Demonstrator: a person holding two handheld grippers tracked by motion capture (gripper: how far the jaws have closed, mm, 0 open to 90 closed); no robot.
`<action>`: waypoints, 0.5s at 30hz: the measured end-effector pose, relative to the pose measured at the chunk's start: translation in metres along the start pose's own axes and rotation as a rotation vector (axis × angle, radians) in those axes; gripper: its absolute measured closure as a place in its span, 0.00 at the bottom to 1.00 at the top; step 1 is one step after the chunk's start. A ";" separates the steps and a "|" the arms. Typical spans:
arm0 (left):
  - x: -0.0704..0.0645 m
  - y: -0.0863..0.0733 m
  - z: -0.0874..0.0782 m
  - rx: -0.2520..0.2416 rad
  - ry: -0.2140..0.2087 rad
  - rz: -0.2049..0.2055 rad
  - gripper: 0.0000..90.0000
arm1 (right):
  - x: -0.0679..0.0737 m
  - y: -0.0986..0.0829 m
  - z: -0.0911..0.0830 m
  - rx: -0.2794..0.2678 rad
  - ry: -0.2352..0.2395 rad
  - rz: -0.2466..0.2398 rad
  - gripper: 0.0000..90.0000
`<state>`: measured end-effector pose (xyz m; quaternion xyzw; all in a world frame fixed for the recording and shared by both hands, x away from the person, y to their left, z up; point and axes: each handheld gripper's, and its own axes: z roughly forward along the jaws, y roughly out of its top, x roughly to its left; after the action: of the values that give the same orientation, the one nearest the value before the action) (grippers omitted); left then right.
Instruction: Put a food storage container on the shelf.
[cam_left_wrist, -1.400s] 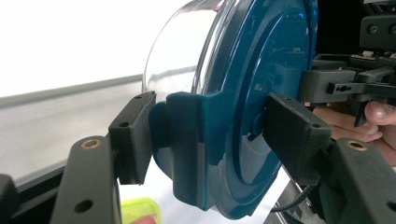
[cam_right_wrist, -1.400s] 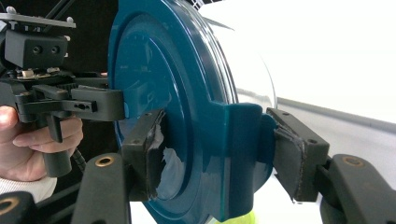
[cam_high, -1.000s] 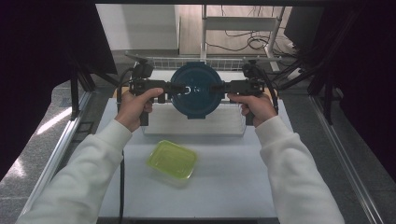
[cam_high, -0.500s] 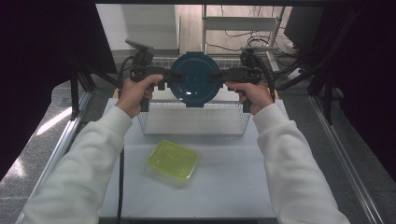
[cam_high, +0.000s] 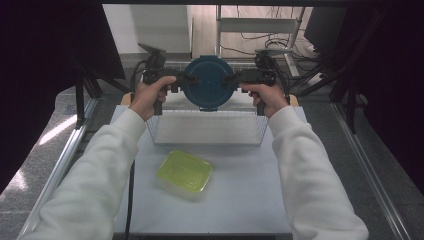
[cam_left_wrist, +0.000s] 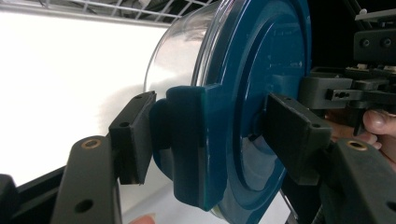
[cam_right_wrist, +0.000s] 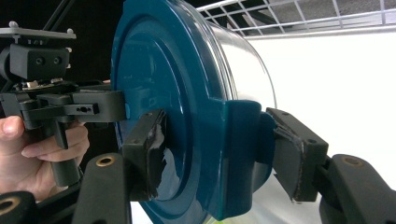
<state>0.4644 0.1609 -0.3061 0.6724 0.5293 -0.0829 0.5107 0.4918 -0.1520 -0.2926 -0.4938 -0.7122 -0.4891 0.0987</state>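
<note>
A round clear container with a dark teal lid (cam_high: 207, 82) hangs in the air above the far side of a wire basket (cam_high: 205, 143), lid facing me. My left gripper (cam_high: 187, 80) is shut on the lid's left clip tab and my right gripper (cam_high: 231, 77) on its right clip tab. In the left gripper view the teal container (cam_left_wrist: 243, 93) sits between the black pads (cam_left_wrist: 133, 135), with my left gripper (cam_left_wrist: 210, 135) astride the clip. In the right gripper view my right gripper (cam_right_wrist: 219, 154) clamps the opposite clip of the container (cam_right_wrist: 177, 84), its pads (cam_right_wrist: 299, 154) worn.
A rectangular box with a yellow-green lid (cam_high: 184, 171) lies on the white table (cam_high: 245, 200) in front of the basket. Dark frame rails run along both sides of the table. Cables and a shelf stand beyond the far edge.
Both grippers have raised the teal-lidded container up and away from me, from just over the basket to higher above its far side. The green box has not moved.
</note>
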 end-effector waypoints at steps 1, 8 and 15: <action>0.001 0.001 0.001 -0.001 -0.002 -0.008 0.40 | 0.000 0.000 0.000 0.000 0.000 0.000 0.44; 0.012 0.006 0.006 -0.005 -0.022 -0.073 0.40 | -0.005 0.006 0.005 0.008 -0.003 0.050 0.44; 0.020 0.012 0.012 -0.002 -0.026 -0.124 0.39 | -0.012 0.011 0.010 0.013 -0.007 0.114 0.42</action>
<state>0.4876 0.1649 -0.3170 0.6366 0.5632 -0.1224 0.5123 0.5099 -0.1509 -0.2993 -0.5348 -0.6862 -0.4763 0.1272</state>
